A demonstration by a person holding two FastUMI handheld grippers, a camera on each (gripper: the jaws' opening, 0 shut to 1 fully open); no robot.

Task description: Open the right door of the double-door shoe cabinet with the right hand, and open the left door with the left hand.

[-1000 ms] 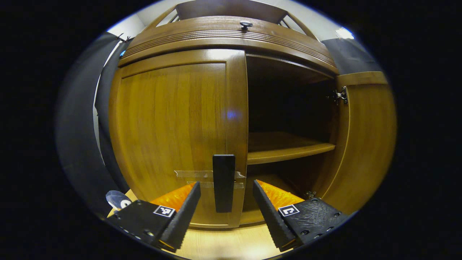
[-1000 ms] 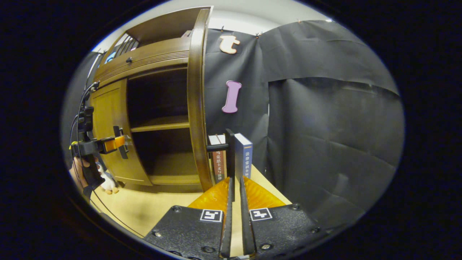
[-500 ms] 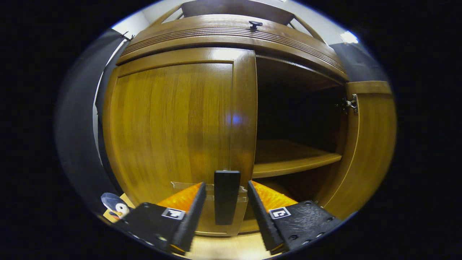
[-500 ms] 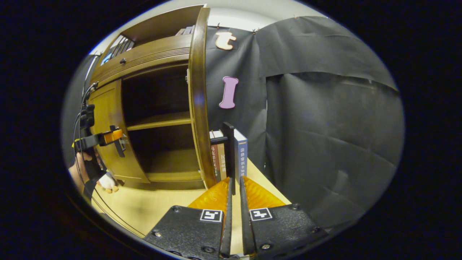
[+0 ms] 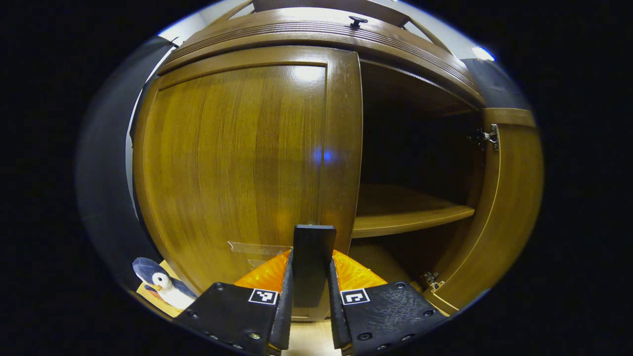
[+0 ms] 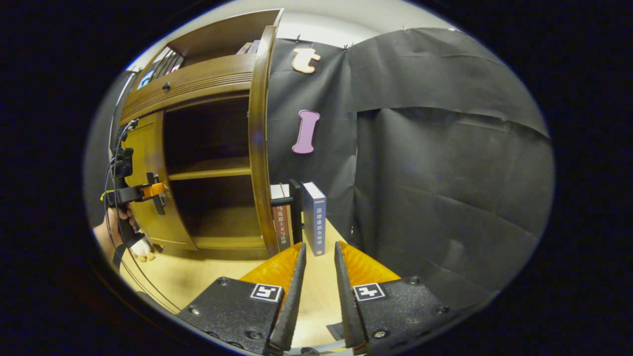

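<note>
The left gripper (image 5: 310, 301) is clamping both fingers on the left door's handle (image 5: 312, 262); the left door (image 5: 242, 158) is sitting closed. The right gripper (image 6: 319, 277) is hanging with its fingers slightly apart, gripping nothing, near the right door (image 6: 258, 148), which is standing wide open beside some books (image 6: 314, 217).

The left hand-held gripper (image 5: 309, 316) is clamped shut on something; the right hand-held gripper (image 6: 319, 291) is slightly parted, holding nothing.

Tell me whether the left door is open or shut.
Shut: the left door sits flush under the cabinet top, and the left gripper is clamped on its handle.
</note>
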